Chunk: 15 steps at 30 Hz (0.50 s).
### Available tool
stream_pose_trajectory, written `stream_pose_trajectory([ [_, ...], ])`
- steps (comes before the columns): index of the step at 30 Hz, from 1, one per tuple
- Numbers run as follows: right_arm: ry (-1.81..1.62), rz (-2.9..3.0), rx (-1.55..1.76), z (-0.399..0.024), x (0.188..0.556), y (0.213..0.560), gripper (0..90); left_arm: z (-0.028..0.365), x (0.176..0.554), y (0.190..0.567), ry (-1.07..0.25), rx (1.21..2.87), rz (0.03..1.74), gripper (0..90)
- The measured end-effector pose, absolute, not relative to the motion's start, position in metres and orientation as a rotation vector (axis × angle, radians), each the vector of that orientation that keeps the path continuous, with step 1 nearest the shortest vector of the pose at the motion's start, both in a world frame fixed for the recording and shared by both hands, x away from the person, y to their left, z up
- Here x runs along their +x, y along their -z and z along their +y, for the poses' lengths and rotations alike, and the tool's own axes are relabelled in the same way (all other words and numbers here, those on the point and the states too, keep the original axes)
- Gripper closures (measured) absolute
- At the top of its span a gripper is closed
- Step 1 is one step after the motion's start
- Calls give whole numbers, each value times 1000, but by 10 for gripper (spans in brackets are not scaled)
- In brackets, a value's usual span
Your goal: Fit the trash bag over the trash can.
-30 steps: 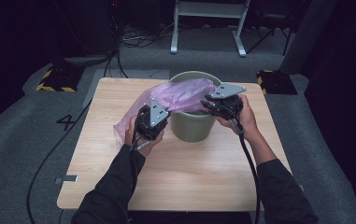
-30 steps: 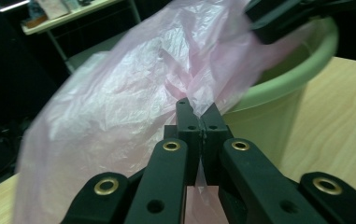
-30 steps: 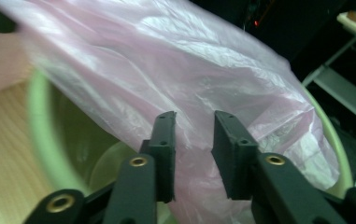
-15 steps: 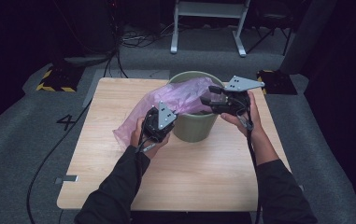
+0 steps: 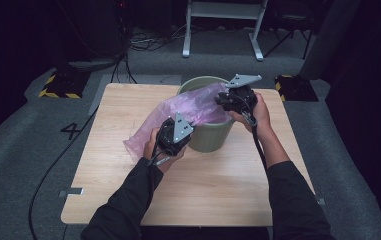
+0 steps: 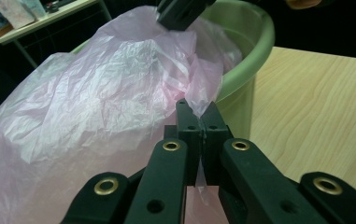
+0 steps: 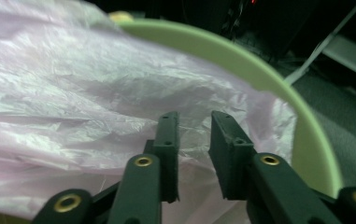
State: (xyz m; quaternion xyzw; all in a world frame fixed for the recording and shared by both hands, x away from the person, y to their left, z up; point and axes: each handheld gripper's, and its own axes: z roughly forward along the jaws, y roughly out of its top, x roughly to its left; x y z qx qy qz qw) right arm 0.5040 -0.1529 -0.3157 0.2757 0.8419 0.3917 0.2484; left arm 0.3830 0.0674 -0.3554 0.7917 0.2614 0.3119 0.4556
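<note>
Over the green bin (image 5: 205, 137), left hand-held gripper (image 5: 174, 137) pinches pink bag (image 5: 178, 112); right hand-held gripper (image 5: 224, 101), closing, stands parted.

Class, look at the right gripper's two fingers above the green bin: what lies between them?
In the right gripper view, the gap between the right gripper fingers is unpinched; behind it lies the pink plastic bag, draped into the green bin.

The left gripper (image 6: 199, 122) pinches an edge of the crumpled pink plastic bag (image 6: 96, 102) that spills over the rim of the green bucket (image 6: 241, 60) on the wooden table (image 6: 316, 112), with the other gripper (image 6: 178, 11) on the bag above.
</note>
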Motion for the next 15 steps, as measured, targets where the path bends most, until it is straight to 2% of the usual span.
stream_pose_trajectory([
  [6,-920,2442,732,-140,509,325,749,58,384,357,-765,1957,635,894],
  [15,-1152,2317,695,-146,490,313,408,55,386,357,-760,1948,637,892],
])
